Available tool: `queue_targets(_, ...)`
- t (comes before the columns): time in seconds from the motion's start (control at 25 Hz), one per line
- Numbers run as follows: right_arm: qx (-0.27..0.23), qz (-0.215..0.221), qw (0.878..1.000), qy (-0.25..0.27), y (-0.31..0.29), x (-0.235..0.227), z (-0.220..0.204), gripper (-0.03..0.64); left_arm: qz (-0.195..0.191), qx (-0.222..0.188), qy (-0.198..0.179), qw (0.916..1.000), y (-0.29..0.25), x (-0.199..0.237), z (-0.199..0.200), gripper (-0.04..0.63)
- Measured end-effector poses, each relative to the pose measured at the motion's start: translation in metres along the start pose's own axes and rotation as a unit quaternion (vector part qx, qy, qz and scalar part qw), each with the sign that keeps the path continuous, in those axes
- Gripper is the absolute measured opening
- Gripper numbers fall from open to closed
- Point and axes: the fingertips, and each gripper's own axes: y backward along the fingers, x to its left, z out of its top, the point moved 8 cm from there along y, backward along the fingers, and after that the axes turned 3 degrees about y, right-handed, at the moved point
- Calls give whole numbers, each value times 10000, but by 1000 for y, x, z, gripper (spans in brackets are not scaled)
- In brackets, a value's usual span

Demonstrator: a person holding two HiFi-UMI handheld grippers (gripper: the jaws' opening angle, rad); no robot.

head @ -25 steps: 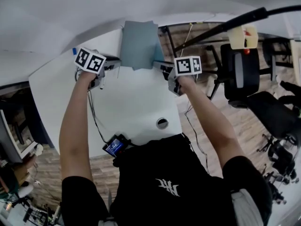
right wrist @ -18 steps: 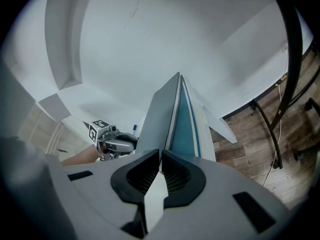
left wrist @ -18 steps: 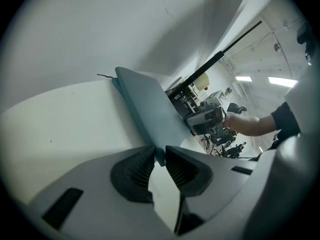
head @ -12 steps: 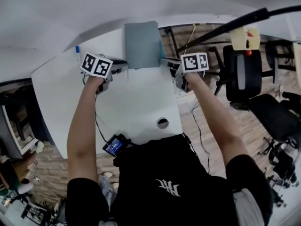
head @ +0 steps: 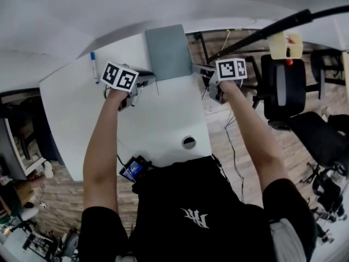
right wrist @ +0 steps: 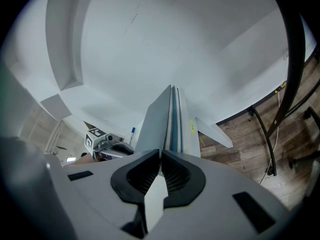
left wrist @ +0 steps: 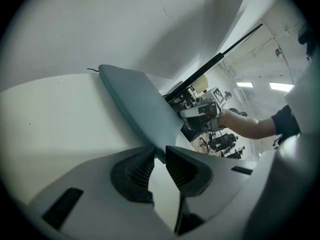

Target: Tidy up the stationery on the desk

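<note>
A grey-blue folder (head: 168, 51) is held flat between both grippers above the far part of the white desk (head: 158, 119). My left gripper (head: 144, 81) is shut on its near left corner, and the folder (left wrist: 140, 104) runs away from those jaws (left wrist: 160, 160) toward the right gripper (left wrist: 201, 118). My right gripper (head: 204, 73) is shut on the right edge; there the folder (right wrist: 170, 116) shows edge-on, with a blue band between grey covers, rising from the jaws (right wrist: 161, 160). A blue marker pen (head: 94, 65) lies on the desk at the far left.
A round cable hole (head: 188, 142) sits near the desk's front edge, with a black device (head: 133, 168) hanging at that edge. A black office chair (head: 283, 86) and a slanted black pole (head: 262, 30) stand to the right over wood flooring.
Both grippers and the folder have shifted slightly right and nearer in the head view. The blue marker pen has come into view at the far left of the desk.
</note>
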Motion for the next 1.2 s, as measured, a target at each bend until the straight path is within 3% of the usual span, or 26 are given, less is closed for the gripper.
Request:
queue_targets(0.32,57,-159,9993,329,4,3,5,40,154,127,-46,9998,-6,-4,2,74)
queue_targets(0.6,-77,-204,9996,156,7,-2,7,40,219,163,-92,9996,-12,-7,2,74)
queue_targets(0.8,-183,-294,9988,357,6,-4,6,40,293,130,-83,9995,-8,-5,-3,102)
queue_targets(0.88,-314,-460,9970,539,12,-3,8,40,441,184,-101,9988,-3,-4,-8,132)
queue_targets(1.04,-925,-600,9864,1219,37,15,15,41,660,57,-82,9978,22,-4,-23,130)
queue_targets(1.2,-1510,10,9652,2136,58,66,12,40,874,-529,-308,9943,58,-20,-35,77)
